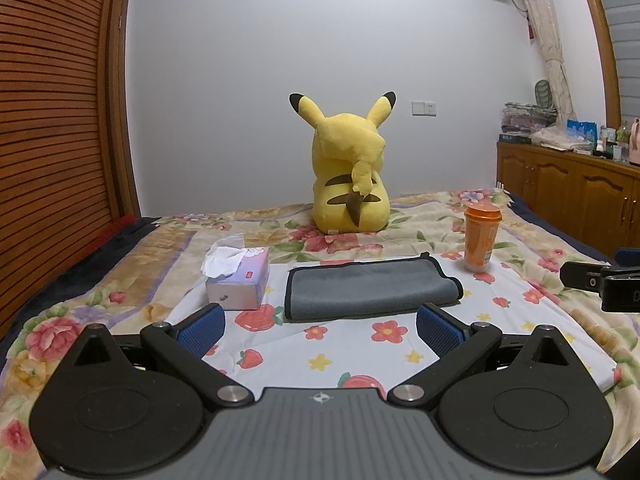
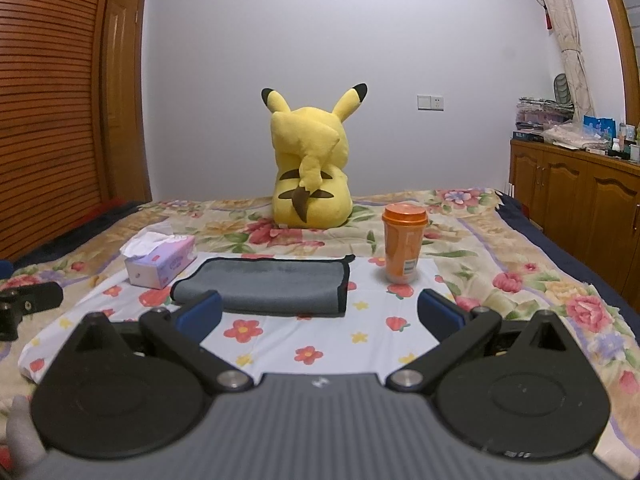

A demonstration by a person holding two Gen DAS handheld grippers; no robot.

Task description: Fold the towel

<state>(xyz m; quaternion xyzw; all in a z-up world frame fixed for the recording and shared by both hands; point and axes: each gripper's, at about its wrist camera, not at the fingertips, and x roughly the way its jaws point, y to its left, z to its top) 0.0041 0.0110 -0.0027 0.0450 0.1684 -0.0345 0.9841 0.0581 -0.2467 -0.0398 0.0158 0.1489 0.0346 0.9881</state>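
Observation:
A grey towel with black edging (image 1: 370, 288) lies folded flat on a white flowered cloth (image 1: 360, 344) on the bed; it also shows in the right wrist view (image 2: 264, 286). My left gripper (image 1: 320, 326) is open and empty, held a little in front of the towel's near edge. My right gripper (image 2: 320, 314) is open and empty, in front of the towel's right end. The right gripper shows at the right edge of the left wrist view (image 1: 600, 282); the left gripper shows at the left edge of the right wrist view (image 2: 24, 304).
A tissue box (image 1: 238, 276) stands left of the towel, an orange lidded cup (image 1: 481, 238) right of it. A yellow plush toy (image 1: 348, 172) sits behind. A wooden cabinet (image 1: 568, 188) stands right of the bed, slatted wooden doors (image 1: 52, 120) left.

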